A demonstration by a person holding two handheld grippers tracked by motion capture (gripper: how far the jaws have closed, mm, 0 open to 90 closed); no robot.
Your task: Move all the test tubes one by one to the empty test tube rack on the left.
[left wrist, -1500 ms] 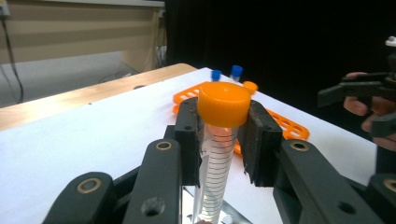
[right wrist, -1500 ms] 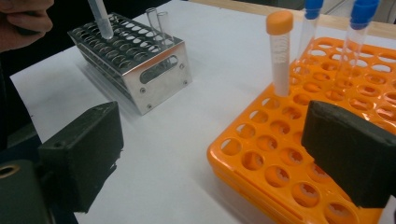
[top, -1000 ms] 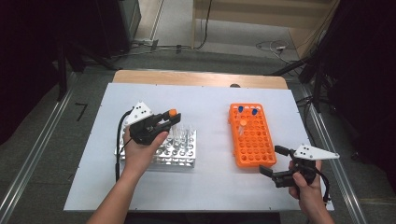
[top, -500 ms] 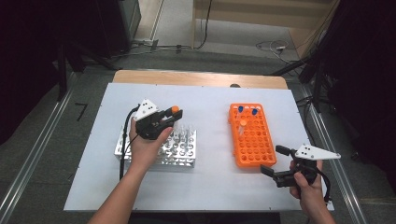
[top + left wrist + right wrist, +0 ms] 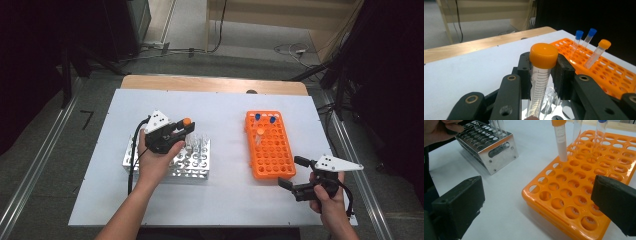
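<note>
Here an orange-capped tube [image 5: 540,75] is clamped just under its cap by the left gripper [image 5: 176,134], above the metal rack [image 5: 201,169] at the left; a slack grip could let it slip or snag neighbouring tubes; the right gripper [image 5: 292,172] is held wide apart, near the orange rack [image 5: 270,159].

Table [image 5: 225,107] is evenly lit from above; the surrounding room is left dark. Soft shadows are cast under the racks. Slight blur is seen throughout, and near jaws are out of focus in both gripper views.
</note>
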